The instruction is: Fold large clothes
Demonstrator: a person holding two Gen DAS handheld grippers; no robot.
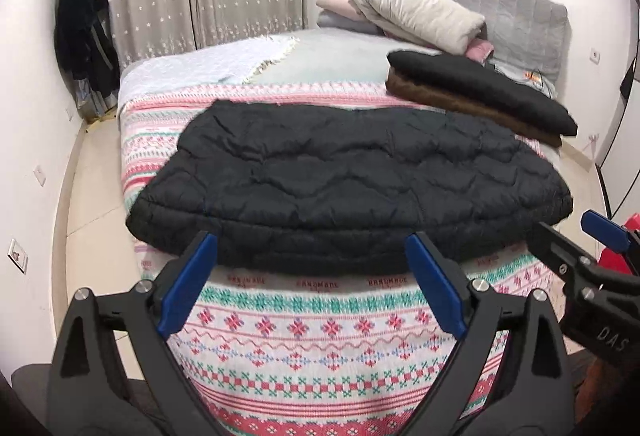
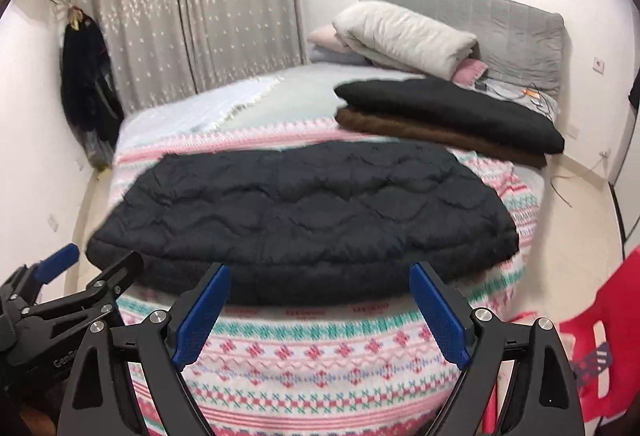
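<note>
A black quilted jacket (image 1: 340, 175) (image 2: 300, 207) lies folded into a broad flat pad across the foot of the bed, on a pink, green and white patterned blanket (image 1: 320, 336) (image 2: 320, 364). My left gripper (image 1: 312, 240) stands open just short of the jacket's near edge, blue pads wide apart and nothing between them. My right gripper (image 2: 320, 270) is also open, facing the same edge further right, with nothing held. Each gripper shows in the other's view: the right gripper (image 1: 568, 224) by the jacket's right corner, the left gripper (image 2: 104, 256) by its left corner.
A folded black garment on a brown one (image 1: 480, 91) (image 2: 448, 107) sits at the bed's right side. Pillows and a rolled duvet (image 1: 416, 11) lean on the grey headboard (image 1: 520, 7). Dark clothes (image 1: 84, 47) hang on the left wall by the curtain. A red object (image 2: 600, 336) is at the right.
</note>
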